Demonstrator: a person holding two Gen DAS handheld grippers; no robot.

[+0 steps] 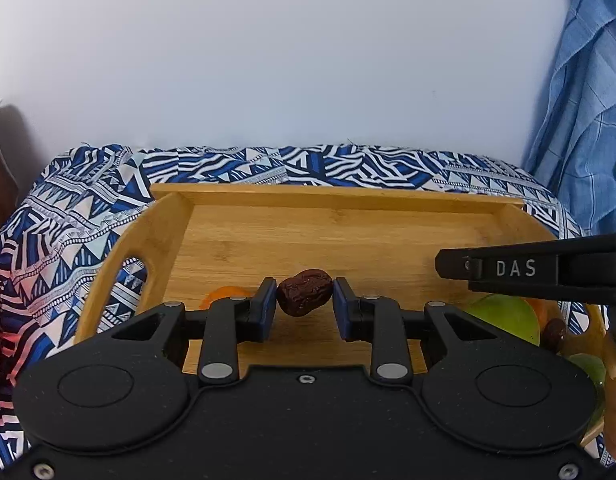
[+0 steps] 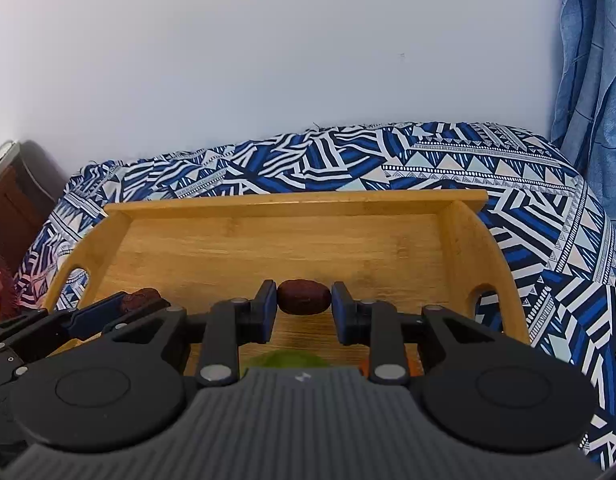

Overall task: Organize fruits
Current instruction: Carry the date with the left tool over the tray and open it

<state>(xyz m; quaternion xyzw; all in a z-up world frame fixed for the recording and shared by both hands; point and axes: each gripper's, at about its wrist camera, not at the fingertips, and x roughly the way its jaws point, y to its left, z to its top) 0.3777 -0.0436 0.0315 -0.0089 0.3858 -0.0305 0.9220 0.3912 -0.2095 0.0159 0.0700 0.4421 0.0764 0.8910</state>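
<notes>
Each tool pinches a date: the left tool point(image 1: 303, 306) its date point(image 1: 304, 291), the right tool point(image 2: 303, 307) another date point(image 2: 303, 297), both above the tray point(image 2: 295, 200). The grips look shallow, so either date could slip out and roll. The tools sit close together and could bump.

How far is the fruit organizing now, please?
Done: most of the wooden tray floor is bare, so little looks sorted. In hand: the left gripper and right gripper each hold a dried date, and, above it. Left: green fruit and an orange one at the near edge.
</notes>
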